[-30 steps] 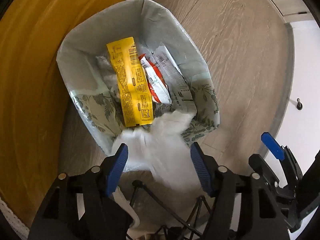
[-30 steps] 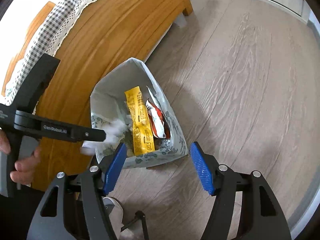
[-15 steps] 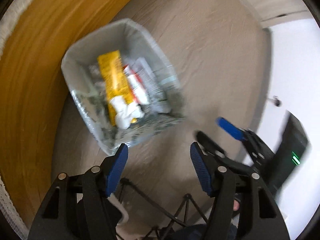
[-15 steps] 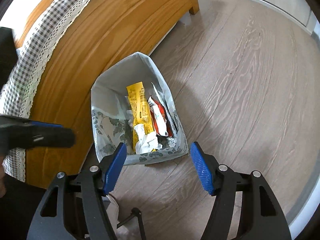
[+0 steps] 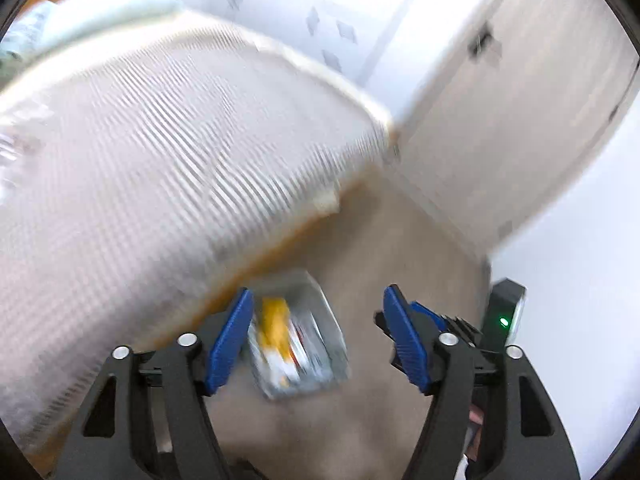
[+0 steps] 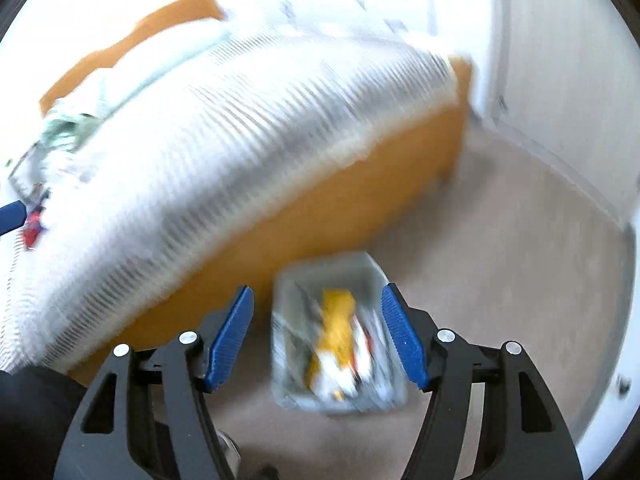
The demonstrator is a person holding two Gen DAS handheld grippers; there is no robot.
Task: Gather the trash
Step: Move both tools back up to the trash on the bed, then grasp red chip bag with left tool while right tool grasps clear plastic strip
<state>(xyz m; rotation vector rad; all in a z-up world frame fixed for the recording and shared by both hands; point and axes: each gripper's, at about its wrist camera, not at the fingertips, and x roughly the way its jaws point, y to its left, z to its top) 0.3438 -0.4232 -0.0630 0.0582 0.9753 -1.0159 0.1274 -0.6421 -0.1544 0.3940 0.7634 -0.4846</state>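
The grey, leaf-patterned trash bag (image 5: 334,332) stands open on the floor beside the bed, far below both grippers. Inside it lie a yellow wrapper (image 5: 274,320), a red-and-white wrapper and white paper, all blurred. My left gripper (image 5: 316,320) is high above the bag, its jaws opening with nothing between them. My right gripper (image 6: 316,320) is open and empty over the same trash bag (image 6: 282,360) and yellow wrapper (image 6: 336,312). A small red item (image 6: 34,228) lies on the bed by the blue tip of the left gripper (image 6: 10,216).
A bed with a checked cloth (image 6: 240,128) and an orange wooden frame (image 6: 320,216) fills the left. Greenish clutter (image 6: 68,128) lies at its far end. Pale wood floor (image 6: 500,260) runs to white cabinet doors (image 5: 500,120). The right gripper's body with a green light (image 5: 504,322) shows in the left wrist view.
The white paper left my left gripper and landed in the bag. Both grippers then rose and tilted up, so the bag looks small and the bed top has come into view.
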